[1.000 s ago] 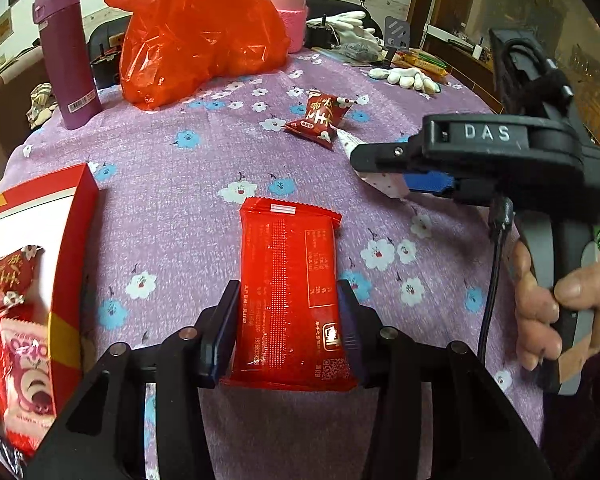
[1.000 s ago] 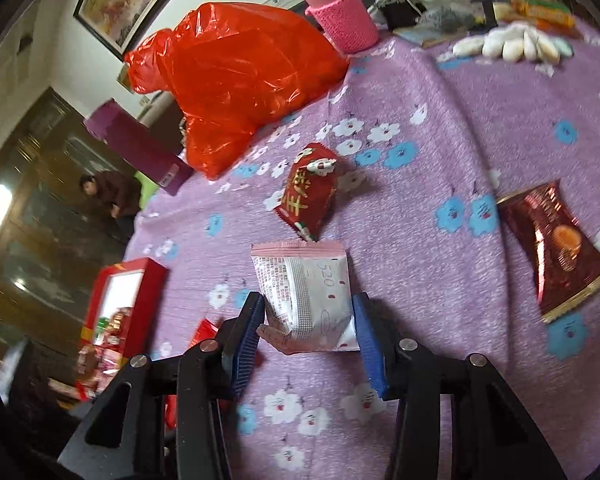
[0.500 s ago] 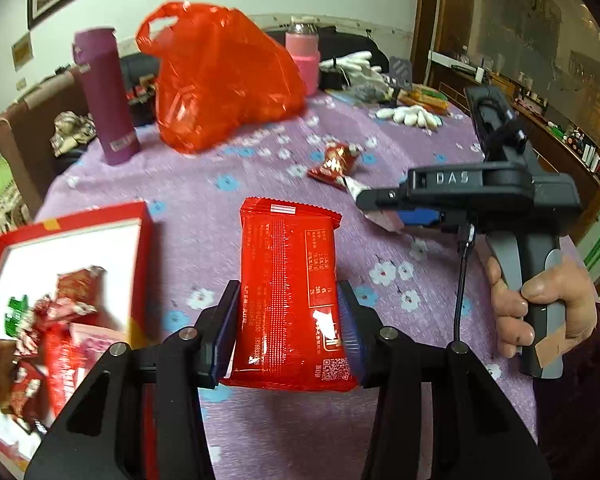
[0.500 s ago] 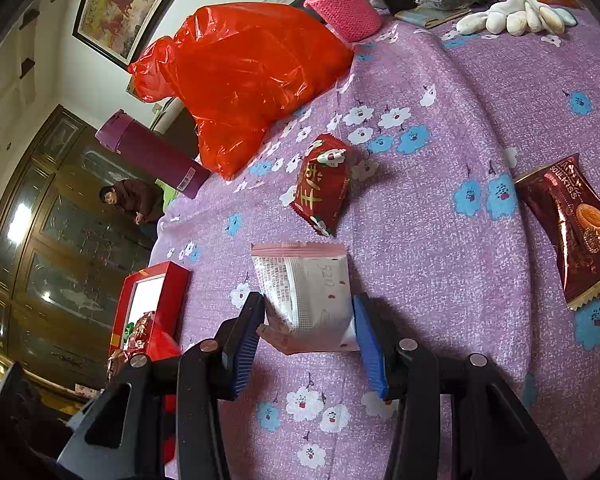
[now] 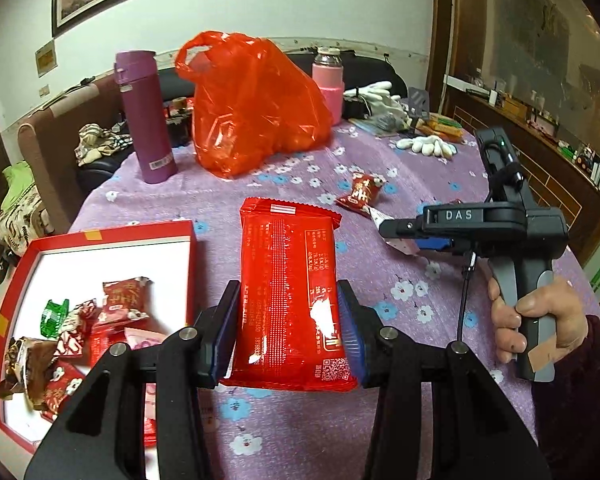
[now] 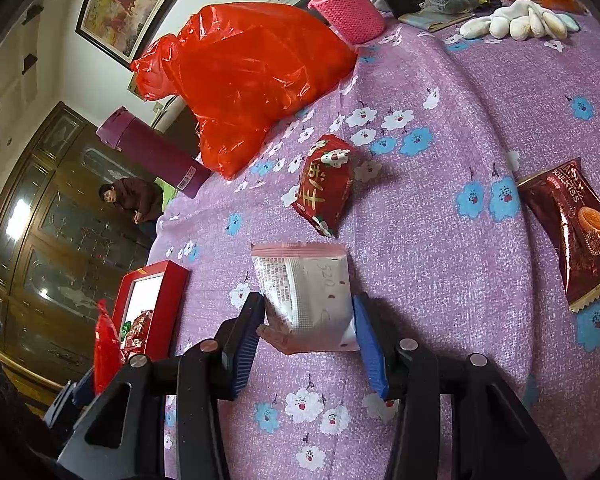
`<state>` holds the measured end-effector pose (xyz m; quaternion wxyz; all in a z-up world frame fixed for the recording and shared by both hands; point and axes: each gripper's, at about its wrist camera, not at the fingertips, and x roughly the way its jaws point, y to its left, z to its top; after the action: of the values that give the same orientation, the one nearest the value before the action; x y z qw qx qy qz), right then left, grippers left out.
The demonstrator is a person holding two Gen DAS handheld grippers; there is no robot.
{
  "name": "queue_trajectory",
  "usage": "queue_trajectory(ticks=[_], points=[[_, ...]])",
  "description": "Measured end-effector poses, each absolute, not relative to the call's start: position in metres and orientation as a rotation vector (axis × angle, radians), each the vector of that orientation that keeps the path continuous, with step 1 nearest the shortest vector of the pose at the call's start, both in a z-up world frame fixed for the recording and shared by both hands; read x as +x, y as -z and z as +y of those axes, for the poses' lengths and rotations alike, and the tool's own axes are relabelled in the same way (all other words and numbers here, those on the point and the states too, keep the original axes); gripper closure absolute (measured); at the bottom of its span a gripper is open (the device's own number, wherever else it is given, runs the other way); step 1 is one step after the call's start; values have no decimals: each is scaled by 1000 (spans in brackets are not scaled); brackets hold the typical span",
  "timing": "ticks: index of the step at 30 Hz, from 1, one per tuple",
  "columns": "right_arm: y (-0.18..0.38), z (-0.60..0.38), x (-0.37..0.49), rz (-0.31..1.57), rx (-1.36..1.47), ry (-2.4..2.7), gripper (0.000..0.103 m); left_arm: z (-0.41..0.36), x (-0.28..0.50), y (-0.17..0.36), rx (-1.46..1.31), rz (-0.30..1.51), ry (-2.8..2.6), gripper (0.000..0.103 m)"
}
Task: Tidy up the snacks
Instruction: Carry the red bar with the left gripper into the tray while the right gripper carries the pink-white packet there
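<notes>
We've got the left gripper (image 5: 286,332) with its jaws clamped on the red snack pack (image 5: 290,296), held above the table (image 5: 420,304) (red box (image 5: 100,236) at 9 o'clock). Right gripper (image 6: 306,344) pinches the white packet (image 6: 308,296).

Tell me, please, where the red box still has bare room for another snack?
The red box is bare along its far white floor, between the far rim and the snack pile. The near half is crowded with wrappers.

Black hand-held gripper (image 5: 287,330), blue pads (image 5: 227,330), silver screws; "DAS" marking.
</notes>
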<state>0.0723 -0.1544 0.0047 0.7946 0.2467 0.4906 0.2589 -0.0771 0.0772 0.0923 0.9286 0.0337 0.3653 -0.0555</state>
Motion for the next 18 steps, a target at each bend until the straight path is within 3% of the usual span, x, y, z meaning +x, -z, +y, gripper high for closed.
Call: queue_trajectory(ticks=[18], points=[[-23, -131, 54, 984, 495, -604, 57, 124, -104, -105, 33, 671, 32, 59]])
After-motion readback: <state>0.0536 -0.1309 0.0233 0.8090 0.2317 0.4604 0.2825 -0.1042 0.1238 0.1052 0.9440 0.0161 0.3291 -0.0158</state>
